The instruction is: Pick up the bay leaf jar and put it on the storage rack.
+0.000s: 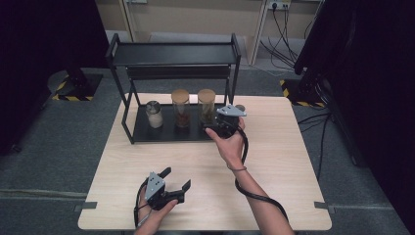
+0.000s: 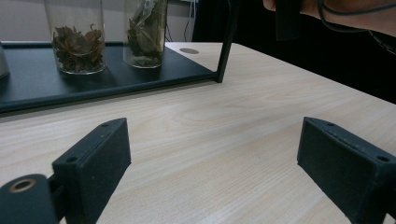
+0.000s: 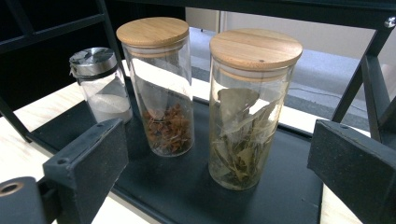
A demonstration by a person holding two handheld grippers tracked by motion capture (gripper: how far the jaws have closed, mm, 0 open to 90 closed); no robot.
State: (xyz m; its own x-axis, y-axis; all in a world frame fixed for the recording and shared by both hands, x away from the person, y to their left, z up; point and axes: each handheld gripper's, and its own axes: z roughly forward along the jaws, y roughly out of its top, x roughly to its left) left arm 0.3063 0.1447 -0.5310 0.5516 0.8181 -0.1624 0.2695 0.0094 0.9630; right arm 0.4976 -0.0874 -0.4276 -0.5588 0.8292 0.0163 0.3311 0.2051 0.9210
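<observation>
From the high view, a light wooden counter carries a black two-tier shelf rack at its far side; on the rack's bottom tray stand a short shaker with a metal cap, a tall glass jar of reddish-brown bits and a tall glass jar of pale leaves, both with wooden lids. The left hand-held gripper sits low over the near edge of the counter, jaws apart. The right hand-held gripper is held up at the rack's right front, just beside the leaf jar. In the left gripper view, its two black jaws stand wide apart over bare wood, with the tray and both jars beyond. In the right gripper view, the jaws are spread wide, the leaf jar between them but untouched, and the shaker at far left.
</observation>
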